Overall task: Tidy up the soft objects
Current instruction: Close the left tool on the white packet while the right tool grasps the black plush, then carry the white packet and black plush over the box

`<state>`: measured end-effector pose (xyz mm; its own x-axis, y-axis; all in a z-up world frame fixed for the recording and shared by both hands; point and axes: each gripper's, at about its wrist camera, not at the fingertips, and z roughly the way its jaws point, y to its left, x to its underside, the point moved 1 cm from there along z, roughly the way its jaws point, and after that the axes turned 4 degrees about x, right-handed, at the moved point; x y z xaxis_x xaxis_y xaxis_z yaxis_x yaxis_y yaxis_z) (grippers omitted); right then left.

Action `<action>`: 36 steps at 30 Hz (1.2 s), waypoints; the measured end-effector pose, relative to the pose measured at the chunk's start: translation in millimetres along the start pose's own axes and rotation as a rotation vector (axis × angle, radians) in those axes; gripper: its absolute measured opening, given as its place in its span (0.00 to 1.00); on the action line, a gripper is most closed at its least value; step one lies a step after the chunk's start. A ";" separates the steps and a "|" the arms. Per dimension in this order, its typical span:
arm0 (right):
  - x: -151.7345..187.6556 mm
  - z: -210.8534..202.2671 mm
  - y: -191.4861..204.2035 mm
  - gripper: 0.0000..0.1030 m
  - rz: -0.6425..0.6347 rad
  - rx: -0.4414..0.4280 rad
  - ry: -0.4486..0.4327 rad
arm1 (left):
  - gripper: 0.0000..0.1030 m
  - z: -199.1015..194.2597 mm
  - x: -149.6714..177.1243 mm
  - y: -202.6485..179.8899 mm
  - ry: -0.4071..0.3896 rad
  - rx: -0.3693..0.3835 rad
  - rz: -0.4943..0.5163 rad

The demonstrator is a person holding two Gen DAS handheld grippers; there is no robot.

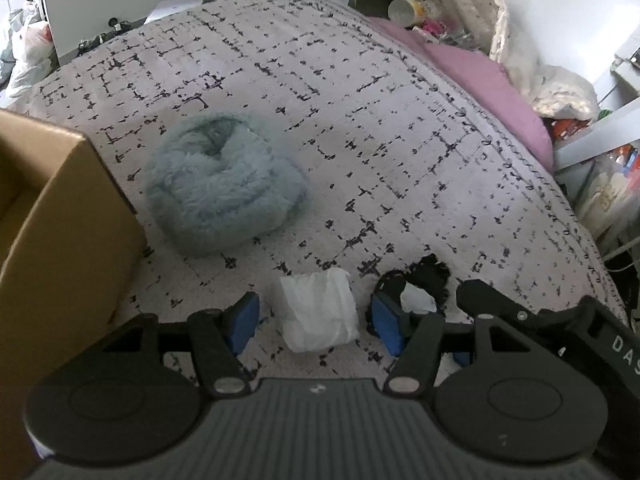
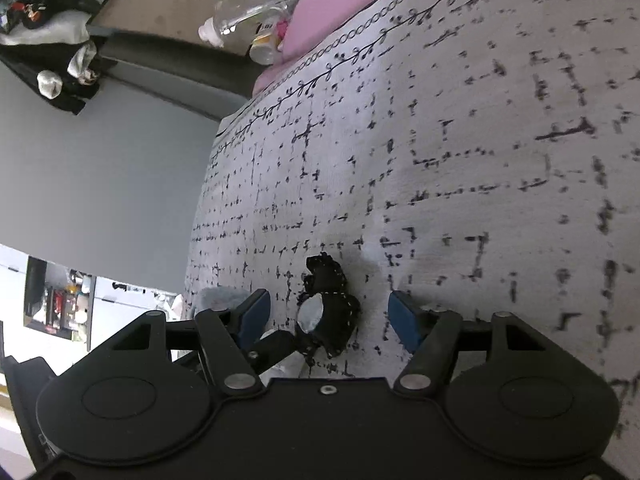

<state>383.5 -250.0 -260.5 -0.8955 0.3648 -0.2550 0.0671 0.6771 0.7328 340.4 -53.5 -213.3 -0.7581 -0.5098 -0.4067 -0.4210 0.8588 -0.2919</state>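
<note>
Two tongs spread wide on the bed [image 1: 360, 100], gripping nothing: left tongs [image 1: 316, 318] straddling the white tissue bundle [image 1: 318, 310], right tongs [image 2: 328, 316] straddling the black crocheted piece [image 2: 330, 312]. Both dead ahead, between fingers.

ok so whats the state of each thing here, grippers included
left hand-held gripper: open, fingers either side of the white packet, not gripping
right hand-held gripper: open, black item between its fingers, not gripped
white packet: lying on the bedspread, crumpled
black item: lying on the bedspread, bunched up
fluffy blue piece: rolled in a heap on the bedspread, beside the box
cardboard box: open at the top
</note>
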 end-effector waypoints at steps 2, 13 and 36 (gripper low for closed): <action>0.3 3.3 0.3 0.63 -0.003 -0.004 0.009 | 0.59 3.4 -1.4 2.3 0.005 0.005 -0.012; -0.9 16.5 5.1 0.46 -0.032 0.018 0.027 | 0.46 13.0 -4.3 7.2 0.021 0.023 -0.021; 21.7 -29.7 15.1 0.17 -0.105 0.107 -0.019 | 0.45 -44.0 -3.8 4.6 -0.019 0.101 0.042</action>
<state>351.9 -250.8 -236.2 -0.8916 0.3000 -0.3392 0.0211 0.7757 0.6307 319.4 -45.4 -175.0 -0.7636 -0.4756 -0.4367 -0.3363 0.8703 -0.3598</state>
